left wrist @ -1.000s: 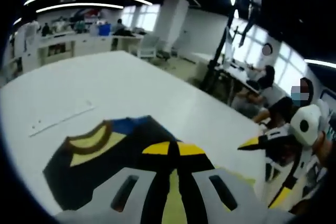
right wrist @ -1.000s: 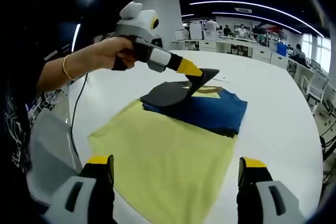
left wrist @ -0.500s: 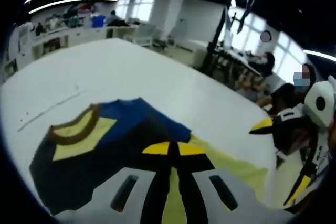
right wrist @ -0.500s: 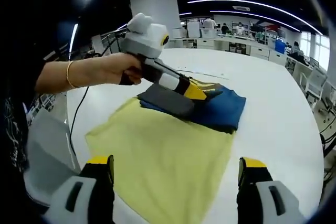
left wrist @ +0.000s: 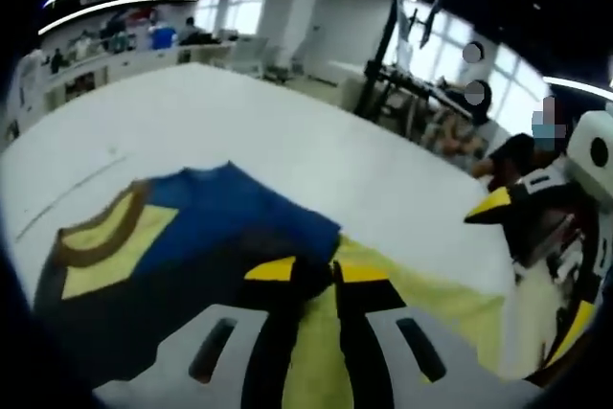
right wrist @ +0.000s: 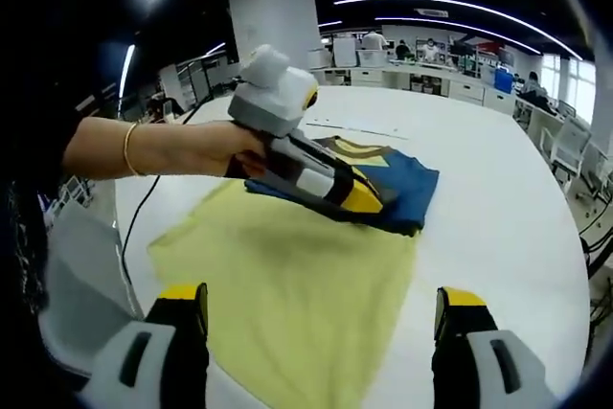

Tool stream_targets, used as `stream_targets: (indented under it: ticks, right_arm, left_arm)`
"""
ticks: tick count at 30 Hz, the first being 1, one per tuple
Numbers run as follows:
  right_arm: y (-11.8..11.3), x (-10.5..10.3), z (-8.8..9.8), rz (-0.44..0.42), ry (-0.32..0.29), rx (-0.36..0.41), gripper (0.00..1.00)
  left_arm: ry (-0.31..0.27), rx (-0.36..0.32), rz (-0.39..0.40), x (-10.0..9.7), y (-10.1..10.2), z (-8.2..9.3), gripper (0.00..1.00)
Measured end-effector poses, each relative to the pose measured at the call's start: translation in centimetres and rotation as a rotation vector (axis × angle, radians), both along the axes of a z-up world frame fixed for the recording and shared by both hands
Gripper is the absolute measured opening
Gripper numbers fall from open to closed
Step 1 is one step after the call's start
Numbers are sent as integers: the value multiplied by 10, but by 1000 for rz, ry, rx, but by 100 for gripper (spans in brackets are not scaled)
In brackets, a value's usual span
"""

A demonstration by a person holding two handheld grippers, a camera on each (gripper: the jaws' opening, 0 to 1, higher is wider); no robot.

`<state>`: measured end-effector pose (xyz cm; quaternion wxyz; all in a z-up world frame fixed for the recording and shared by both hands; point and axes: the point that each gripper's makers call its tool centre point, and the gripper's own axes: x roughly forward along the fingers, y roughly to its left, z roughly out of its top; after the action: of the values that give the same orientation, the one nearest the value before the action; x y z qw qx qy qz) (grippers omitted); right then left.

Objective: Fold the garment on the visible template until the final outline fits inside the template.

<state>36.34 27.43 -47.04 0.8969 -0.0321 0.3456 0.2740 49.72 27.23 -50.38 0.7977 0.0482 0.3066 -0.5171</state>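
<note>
A dark blue garment [right wrist: 407, 184] with a yellow and brown collar [right wrist: 359, 150] lies folded on the far part of a yellow template cloth [right wrist: 287, 275] on a white table [right wrist: 498, 208]. My left gripper [right wrist: 369, 200], held by a hand, lies low across the garment, shut on a dark fold. In the left gripper view its tips [left wrist: 316, 273] pinch dark fabric at the garment [left wrist: 192, 237] edge, over the template [left wrist: 431, 284]. My right gripper [right wrist: 321, 299] hangs wide open above the template's near part, holding nothing. The right gripper [left wrist: 532, 265] stands at the right.
A thin strip [right wrist: 354, 128] lies on the table beyond the garment. The arm with a gold bracelet [right wrist: 125, 148] reaches in from the left, a cable [right wrist: 134, 227] trailing off the table edge. Desks, chairs and seated people [left wrist: 498, 155] stand farther off.
The left gripper has come down and across the garment with the dark fold, laying it flat on the blue part. Its tips stand slightly wider. The right gripper has stayed put.
</note>
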Motion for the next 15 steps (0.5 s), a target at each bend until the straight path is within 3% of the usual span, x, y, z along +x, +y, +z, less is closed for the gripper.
stream_targets:
  ticks: [6, 11, 15]
  right_arm:
    - [0, 0, -2, -5, 5, 1, 99]
    - [1, 0, -2, -4, 5, 4, 99]
    - [1, 3, 0, -12, -1, 9, 99]
  left_arm:
    - [-42, -22, -8, -1, -1, 8, 38]
    - [-52, -26, -3, 0, 4, 14, 43]
    - [-90, -18, 44, 9, 15, 21, 63]
